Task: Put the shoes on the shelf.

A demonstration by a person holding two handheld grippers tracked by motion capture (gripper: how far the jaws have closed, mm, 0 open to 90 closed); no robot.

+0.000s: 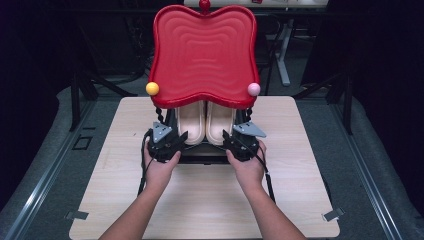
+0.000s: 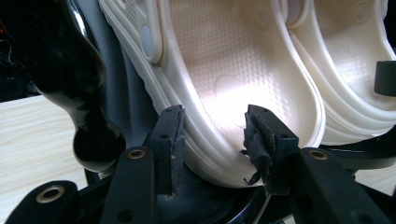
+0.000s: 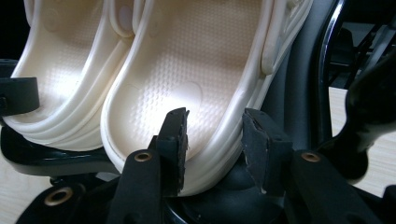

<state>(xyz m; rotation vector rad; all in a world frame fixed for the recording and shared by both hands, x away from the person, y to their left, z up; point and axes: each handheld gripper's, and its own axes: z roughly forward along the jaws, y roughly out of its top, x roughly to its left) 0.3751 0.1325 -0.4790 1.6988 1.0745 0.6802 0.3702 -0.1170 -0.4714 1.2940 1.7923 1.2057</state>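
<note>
Pale wood table, dark room, red-topped rack at its far side with two cream clogs underneath. Left gripper and right gripper straddle the heel rims, jaws parted, not clamped. Uneven pulls could tip a clog sideways off the shelf.

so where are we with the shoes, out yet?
Not yet. Done: both tools have reached the pair under the red lid. In hand: the left tool straddles the heel rim of the left shoe, and the right tool straddles the heel of the right shoe; the jaws look open, not clamped. Left: close, then presumably pull both shoes off the black rack onto the table.
</note>
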